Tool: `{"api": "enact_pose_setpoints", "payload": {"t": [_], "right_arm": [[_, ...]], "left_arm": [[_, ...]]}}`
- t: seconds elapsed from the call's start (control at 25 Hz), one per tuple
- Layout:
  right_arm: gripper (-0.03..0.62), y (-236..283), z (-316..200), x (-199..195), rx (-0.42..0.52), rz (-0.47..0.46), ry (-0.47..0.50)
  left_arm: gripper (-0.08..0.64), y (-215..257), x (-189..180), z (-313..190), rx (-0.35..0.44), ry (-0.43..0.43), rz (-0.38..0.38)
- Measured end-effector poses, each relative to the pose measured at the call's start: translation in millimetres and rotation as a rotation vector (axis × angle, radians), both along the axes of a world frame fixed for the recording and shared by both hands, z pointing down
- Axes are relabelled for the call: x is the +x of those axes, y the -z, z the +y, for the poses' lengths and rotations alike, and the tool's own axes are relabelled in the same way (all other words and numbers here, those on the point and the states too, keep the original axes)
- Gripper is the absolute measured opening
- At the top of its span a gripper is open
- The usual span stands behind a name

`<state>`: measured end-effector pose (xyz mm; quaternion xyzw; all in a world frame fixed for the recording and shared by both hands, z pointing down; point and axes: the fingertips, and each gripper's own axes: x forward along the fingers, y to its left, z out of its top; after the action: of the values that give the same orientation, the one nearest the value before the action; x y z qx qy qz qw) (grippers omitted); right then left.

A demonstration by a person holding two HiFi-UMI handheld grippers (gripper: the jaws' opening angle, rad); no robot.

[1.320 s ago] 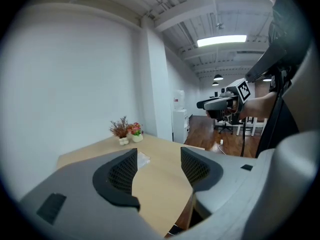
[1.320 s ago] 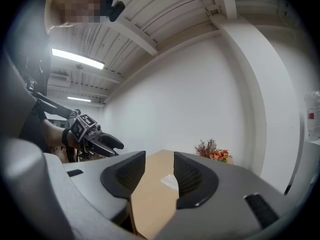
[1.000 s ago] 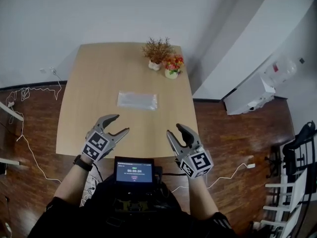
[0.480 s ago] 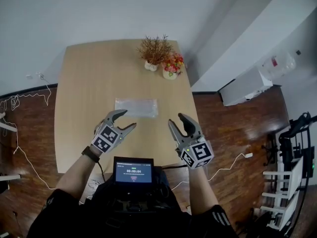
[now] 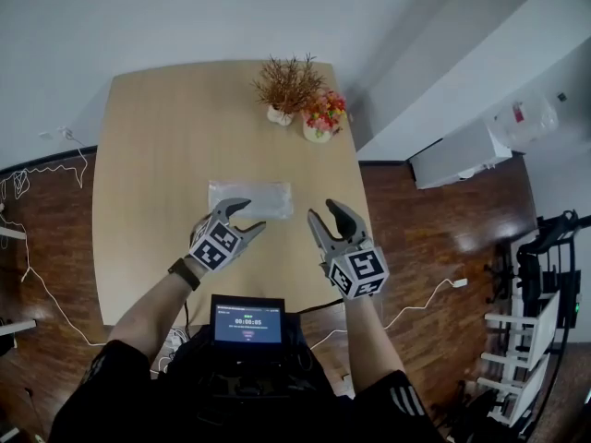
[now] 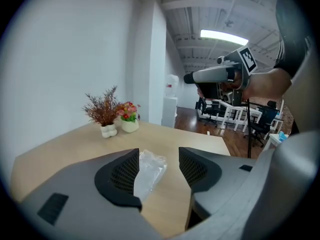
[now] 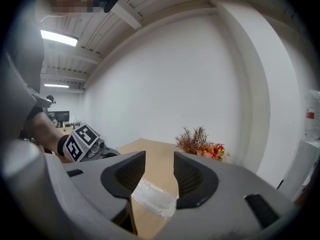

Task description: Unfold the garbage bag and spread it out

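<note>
A folded clear garbage bag (image 5: 250, 198) lies flat on the wooden table (image 5: 148, 155). My left gripper (image 5: 247, 217) hovers at the bag's near edge, its jaws closing with nothing between the pads. The bag (image 6: 149, 171) shows past that gripper's (image 6: 159, 170) jaws, lower down on the table. My right gripper (image 5: 322, 220) stands open just right of the bag, empty. The bag (image 7: 155, 198) also shows past the right gripper's (image 7: 159, 174) jaws, further off.
Two small pots, one with dried twigs (image 5: 282, 89) and one with orange flowers (image 5: 320, 118), stand at the table's far right corner. A small screen (image 5: 247, 321) sits at my chest. Cables (image 5: 37, 275) trail on the wooden floor at left.
Both grippers have moved forward over the table toward the bag. The left one has reached the bag's near edge and its jaws have narrowed slightly.
</note>
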<state>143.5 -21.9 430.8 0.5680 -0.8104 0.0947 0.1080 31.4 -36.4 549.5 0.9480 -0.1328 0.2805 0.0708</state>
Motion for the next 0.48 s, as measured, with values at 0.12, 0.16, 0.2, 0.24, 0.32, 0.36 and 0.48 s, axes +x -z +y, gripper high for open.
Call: {"api": "enact_pose_setpoints", "payload": {"t": [0.12,0.16,0.2,0.24,0.32,0.36,0.48], "right_arm": [[0.201,-22.3,-9.5,2.2,-0.054,-0.011,0.003],[0.201,-30.9,-12.9,2.4,-0.070,-0.016,0.008],[0.201,-39.7,-16.3,2.7,-0.086,-0.020,0.012],[0.201,-48.3,-19.1,3.1,-0.102,-0.022,0.017],[0.201,-63.7,-23.2,4.8,-0.128,-0.029,0.026],[0.201,-70.4,-24.8,6.3,-0.139,-0.033,0.030],[0.201,-89.0,-30.2,13.9,-0.173,-0.048,0.034]], "left_arm": [[0.241,-24.6,20.0,-0.9,-0.018,-0.024,-0.052],[0.231,-33.0,27.6,-1.0,-0.023,-0.040,-0.074],[0.230,-41.5,35.4,-1.7,-0.026,-0.056,-0.095],[0.230,-50.0,43.1,-2.9,-0.029,-0.067,-0.115],[0.224,-66.3,57.6,-5.1,-0.041,-0.078,-0.145],[0.221,-73.9,64.3,-5.6,-0.051,-0.081,-0.157],[0.196,-94.5,82.1,-6.3,-0.060,-0.098,-0.198]]}}
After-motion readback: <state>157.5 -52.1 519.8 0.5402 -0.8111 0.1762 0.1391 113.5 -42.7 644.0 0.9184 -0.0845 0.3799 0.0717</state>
